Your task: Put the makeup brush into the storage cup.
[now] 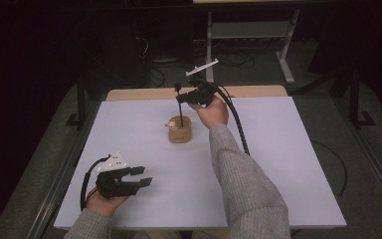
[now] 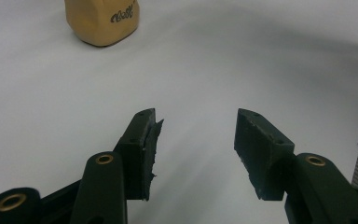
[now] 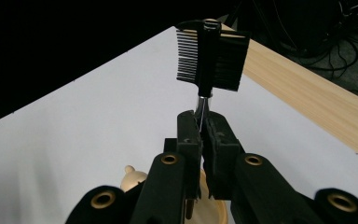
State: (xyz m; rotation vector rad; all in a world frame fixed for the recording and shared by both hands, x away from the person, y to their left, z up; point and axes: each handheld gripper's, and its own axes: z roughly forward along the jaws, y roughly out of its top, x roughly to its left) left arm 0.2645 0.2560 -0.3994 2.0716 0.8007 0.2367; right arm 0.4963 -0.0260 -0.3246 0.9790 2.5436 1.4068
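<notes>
Lower end of the brush [image 3: 210, 56] hidden behind the right claw [image 3: 204, 123] in its own view; in the high view the handle runs down into the wooden holder [image 1: 180, 130]. Small pale figure on holder rim [image 1: 171, 124], too small to identify. Holder cut off at top of left gripper view, lettering on it unreadable.

White table top [image 1: 278, 149], wood strip along far edge, dark room, cables and a metal stand on the floor behind.

Right claw shut tight on the brush's thin metal stem, just below the comb-and-bristle head. Brush long axis near upright, head up, leaning slightly.

Left claw [image 1: 142, 176] wide open, nothing between jaws, low over table, holder ahead of its tips, well apart.
</notes>
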